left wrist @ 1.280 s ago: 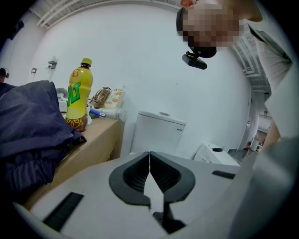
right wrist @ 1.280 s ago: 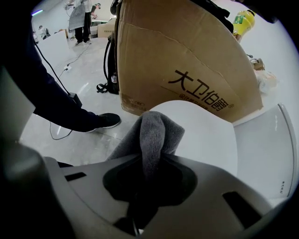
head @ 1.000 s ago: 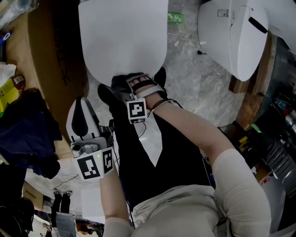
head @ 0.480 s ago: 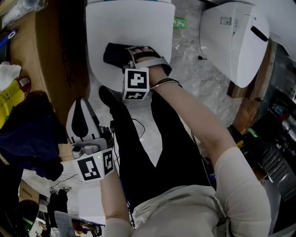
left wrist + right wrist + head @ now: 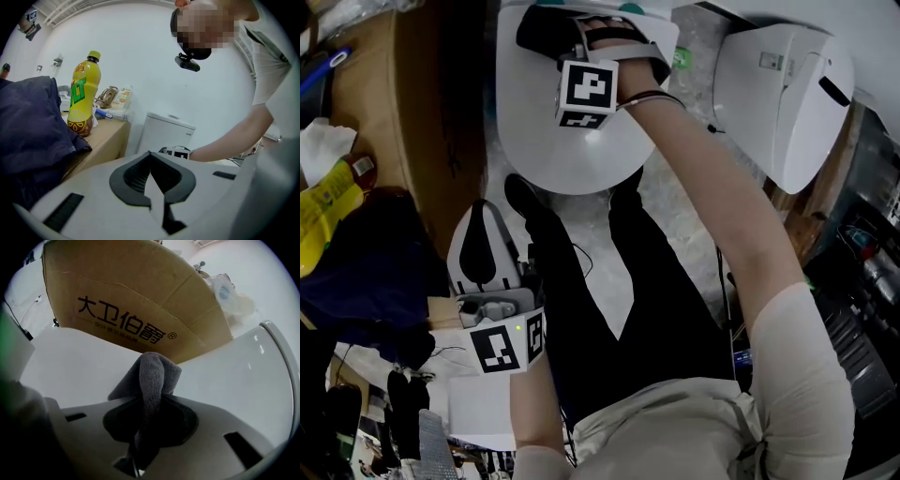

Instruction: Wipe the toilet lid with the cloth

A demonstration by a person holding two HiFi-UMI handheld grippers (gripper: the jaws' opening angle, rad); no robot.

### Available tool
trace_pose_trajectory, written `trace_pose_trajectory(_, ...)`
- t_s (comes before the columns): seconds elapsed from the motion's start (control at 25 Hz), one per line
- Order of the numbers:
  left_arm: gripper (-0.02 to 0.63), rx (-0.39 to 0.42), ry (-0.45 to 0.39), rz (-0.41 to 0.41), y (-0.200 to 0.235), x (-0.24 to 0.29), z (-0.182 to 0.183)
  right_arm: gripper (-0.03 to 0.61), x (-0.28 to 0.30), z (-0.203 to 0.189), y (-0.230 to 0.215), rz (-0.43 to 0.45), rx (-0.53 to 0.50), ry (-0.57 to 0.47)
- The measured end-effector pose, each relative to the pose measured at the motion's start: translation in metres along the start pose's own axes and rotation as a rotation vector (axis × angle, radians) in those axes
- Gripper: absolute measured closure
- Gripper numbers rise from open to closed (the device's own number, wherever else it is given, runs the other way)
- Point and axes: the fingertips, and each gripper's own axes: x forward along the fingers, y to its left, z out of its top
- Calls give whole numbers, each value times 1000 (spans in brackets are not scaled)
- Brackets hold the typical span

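Head view: the right gripper (image 5: 574,37) presses the dark cloth (image 5: 539,28) on the far end of the white toilet lid (image 5: 572,159); the left gripper (image 5: 483,214) hangs near, left of the lid.

Left gripper view: jaws closed on nothing.

Right gripper view: jaws clamp the cloth (image 5: 150,380) against the lid (image 5: 84,362).

Head view steeply above toilet lid (image 5: 581,155)
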Motion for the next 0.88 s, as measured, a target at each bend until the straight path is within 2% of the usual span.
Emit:
trace_pose_trajectory(0.16,598,-11,10,-6,-2,3,-5,508,24,7,-21,-78,-46,1)
trace_pose_trajectory(0.24,598,-13,15,-11,-2,4,-8,508,32,8,-24,-91,-65,13)
trace_pose_trajectory(0.36,598,-15,16,-11,-1,5,-9,509,46,4,-9,-47,-112,48)
trace_pose_trajectory(0.64,598,-16,10,-2,6,6,-5,515,36,12,23,-64,-113,2)
trace_pose_trajectory(0.88,598,-5,3,-3,6,4,-2,514,10,18,74,29,-99,4)
